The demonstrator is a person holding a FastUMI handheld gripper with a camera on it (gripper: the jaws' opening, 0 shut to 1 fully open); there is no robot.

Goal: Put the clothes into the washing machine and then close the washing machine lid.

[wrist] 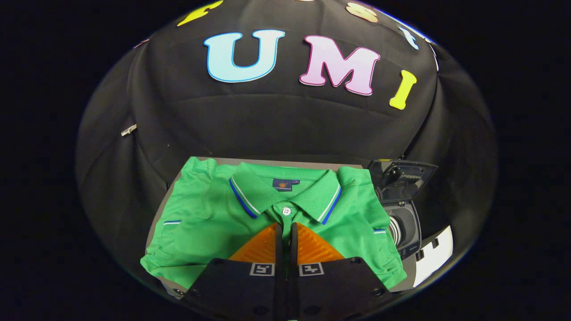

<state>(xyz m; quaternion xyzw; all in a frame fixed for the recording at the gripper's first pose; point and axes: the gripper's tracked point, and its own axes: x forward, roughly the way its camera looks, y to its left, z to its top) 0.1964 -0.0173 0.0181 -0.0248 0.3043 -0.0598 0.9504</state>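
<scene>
Right, gripper [286, 229] fingers nearly closed w/ nothing between, over green polo shirt [209, 214], washing machine [401, 209] lid open beside it.

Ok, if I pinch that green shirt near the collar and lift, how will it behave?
The shirt looks like soft knit lying flat, so it will likely droop and trail. Folded sleeves suggest it may unfold as it rises. The tool sits over the placket with its fingers nearly together; a thin pinch might slip, so gather more cloth before the washing machine.
</scene>
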